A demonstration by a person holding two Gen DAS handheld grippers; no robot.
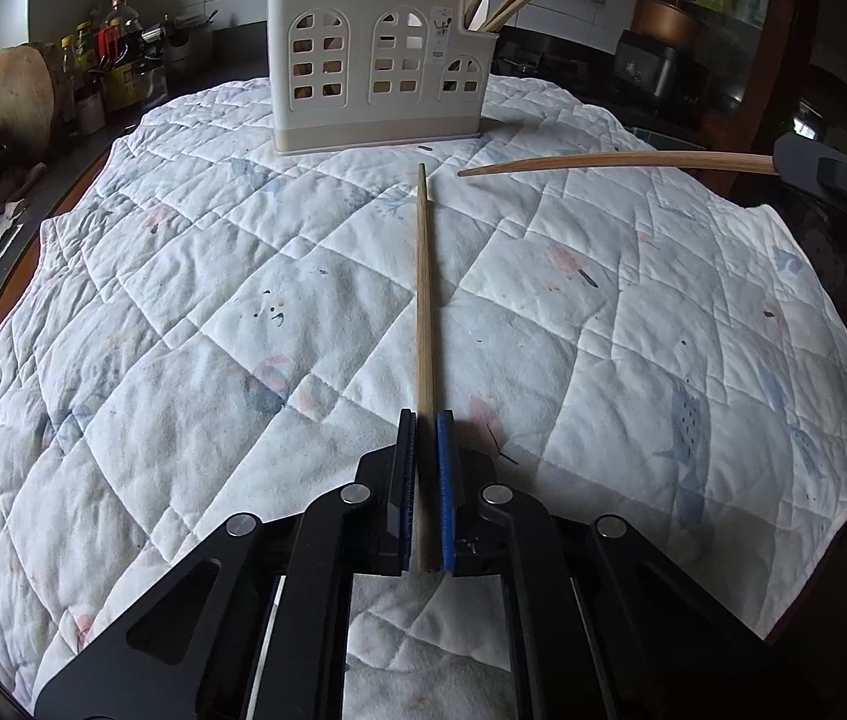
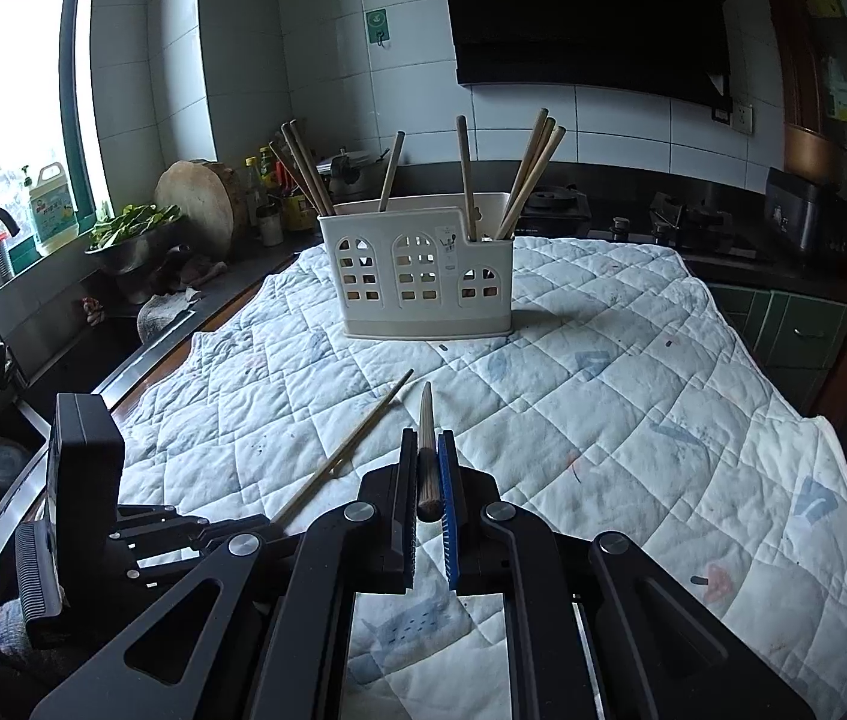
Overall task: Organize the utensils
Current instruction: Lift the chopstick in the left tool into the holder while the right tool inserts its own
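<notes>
Gripping one chopstick each now; left gripper (image 1: 425, 420) is clamped on the butt of the left stick (image 1: 422, 300), which runs out toward 12 o'clock with its tip low, just short of the holder (image 1: 381, 69); whether that tip touches the quilt (image 1: 183, 300) I cannot tell; right gripper (image 2: 428, 438) is clamped on the right stick (image 2: 425, 420), pads pressing both sides, thick end poking back between the jaws, tip clear of the cloth and aimed at the holder at 12.

In the left view the right stick (image 1: 603, 163) comes in from 3 o'clock; its tip is near the left stick's tip; judgement: keep them from crossing; lift the left one before swinging either.

Holder sits upright at the far end of the quilt; sticks already stand in it, a bunch (image 2: 303, 168) at 11, singles mid, another bunch (image 2: 534, 174) at 1; gaps look widest in the middle, so I'd aim there.

How I'd do it: one hand at a time; raise the tip above the rim, tilt the stick closer to vertical, lower the tip into the slot, release only once it's well inside; long lever, short grip, so the stick may pivot in the pads; move slowly; avoid knocking the leaning bunches or tipping the light plastic holder.
</notes>
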